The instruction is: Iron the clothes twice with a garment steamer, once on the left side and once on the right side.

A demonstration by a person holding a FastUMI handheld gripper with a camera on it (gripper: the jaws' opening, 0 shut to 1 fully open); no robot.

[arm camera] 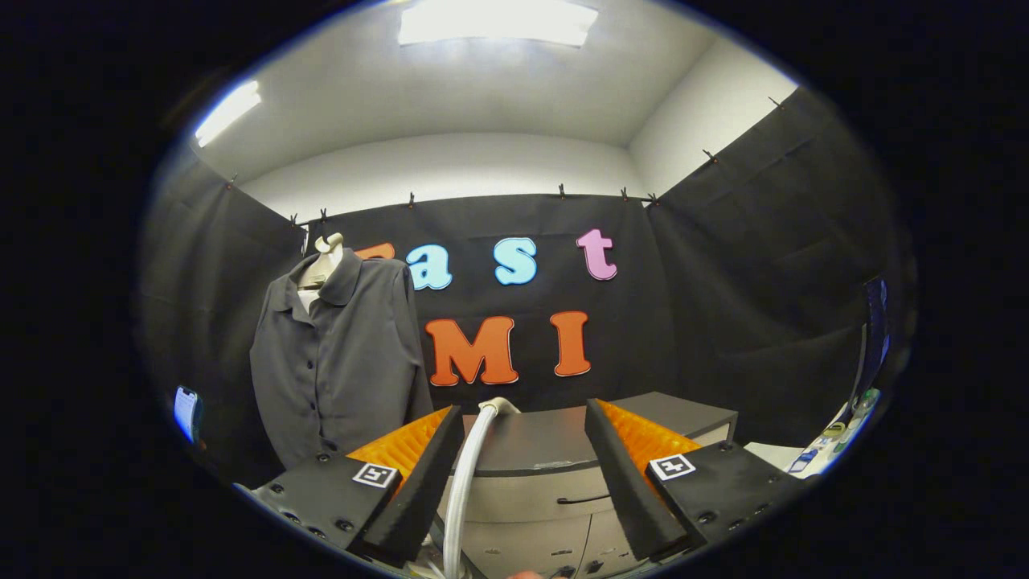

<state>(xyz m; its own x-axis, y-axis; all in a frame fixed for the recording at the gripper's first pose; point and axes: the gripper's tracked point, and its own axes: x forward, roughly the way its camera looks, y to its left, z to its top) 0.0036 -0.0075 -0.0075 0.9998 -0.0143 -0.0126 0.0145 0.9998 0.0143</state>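
Between the spread fingers of the claw [522, 474] rose a pale hose [466, 482], most likely the garment steamer's, curving up to a head just ahead of the left finger; the fingers stood well apart and pressed on nothing, though the hose ran close beside the left one; whether the steamer's handle was held lower down I could not tell. Beyond the fingers and off to the left hung the grey shirt [342, 362], buttoned, on a pale mannequin form [323, 257], well apart from the steamer head; judged from that gap, neither the left pass nor the right pass was under way, and both looked left to do; nothing on the cloth showed whether either had been done. Straight ahead stood a table [555, 442] with a dark top and pale drawer fronts below, its top bare where visible; black cloth walled the booth on three sides, pinned along a line, under a white ceiling with bright light panels [498, 20].
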